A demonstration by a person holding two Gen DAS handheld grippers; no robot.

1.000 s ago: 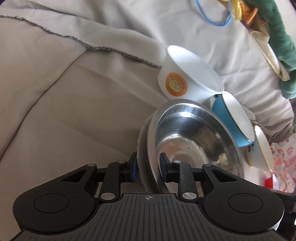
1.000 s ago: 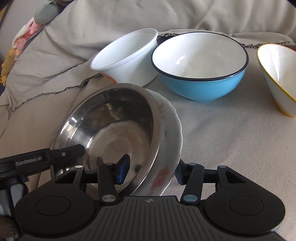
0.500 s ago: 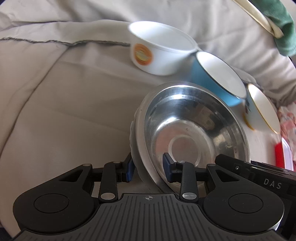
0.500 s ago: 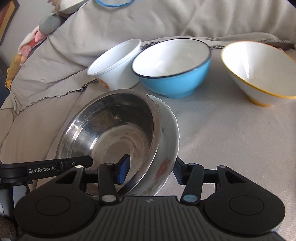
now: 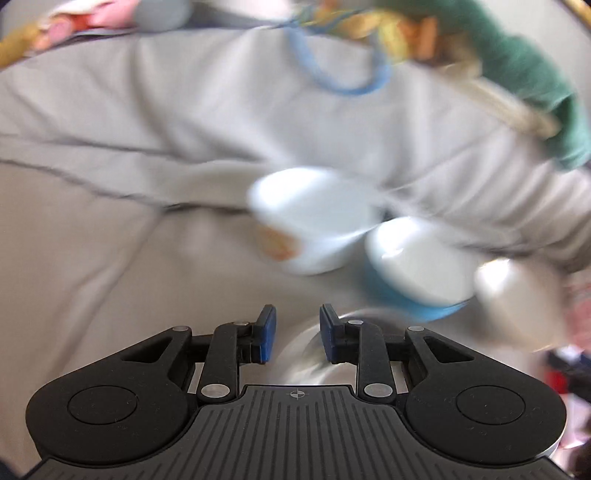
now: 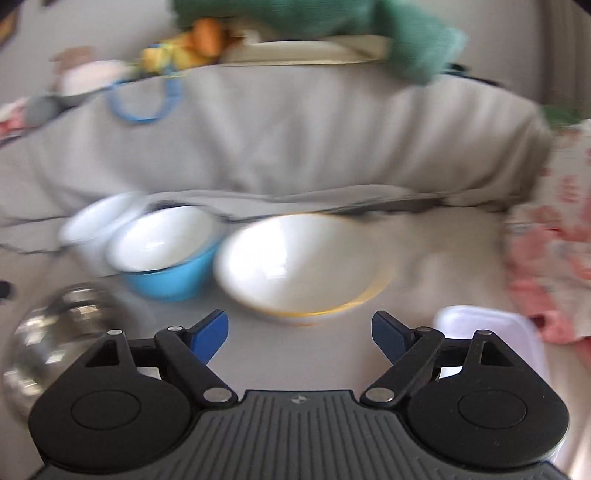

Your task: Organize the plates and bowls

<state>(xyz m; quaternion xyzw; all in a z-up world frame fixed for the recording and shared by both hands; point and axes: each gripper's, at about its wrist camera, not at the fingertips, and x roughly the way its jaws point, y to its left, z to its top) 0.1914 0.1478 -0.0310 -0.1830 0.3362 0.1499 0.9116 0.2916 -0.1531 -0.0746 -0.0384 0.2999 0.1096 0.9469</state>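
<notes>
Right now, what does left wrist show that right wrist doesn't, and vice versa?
Only the left wrist view: the left gripper, jaws narrowly apart and empty, and the orange logo on the white tub.

Only the right wrist view: the right gripper, jaws wide apart and empty, the yellow-rimmed bowl's full interior, and a white lidded container at lower right.

Both, blurred: the white tub, the blue bowl, the steel bowl, the grey cloth, a blue loop and green fabric.
</notes>
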